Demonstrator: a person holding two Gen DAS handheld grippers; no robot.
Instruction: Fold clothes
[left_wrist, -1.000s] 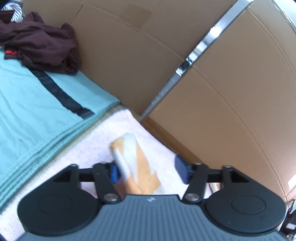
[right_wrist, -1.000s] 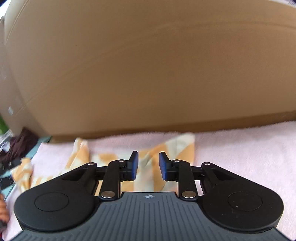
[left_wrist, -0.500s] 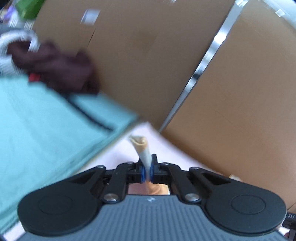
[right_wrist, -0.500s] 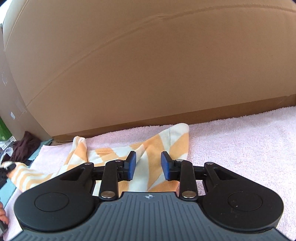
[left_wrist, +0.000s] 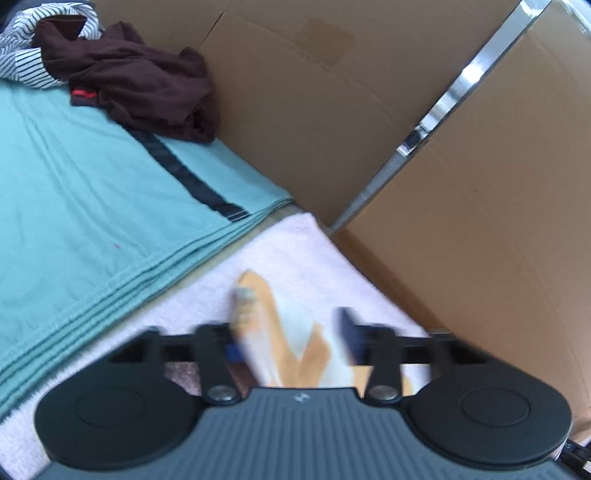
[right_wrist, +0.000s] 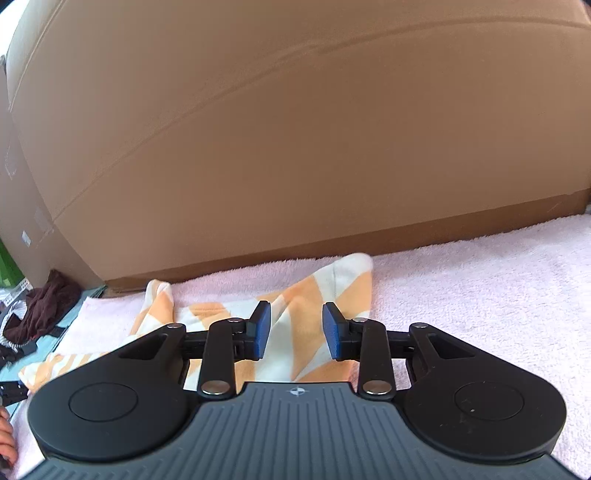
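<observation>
The left gripper, clamped on the orange-and-white garment half a second ago, has just been opening; through the blur its jaws appear released. The right gripper stands unclenched above the same garment, which lies on the pink towel just before the cardboard wall. Regrasp is likely next.

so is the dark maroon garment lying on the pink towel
No, the dark maroon garment lies on the teal cloth by the cardboard wall, away from the pink towel.

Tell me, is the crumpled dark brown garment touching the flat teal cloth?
Touching. The left wrist view shows the dark brown garment lying on the teal cloth.
</observation>
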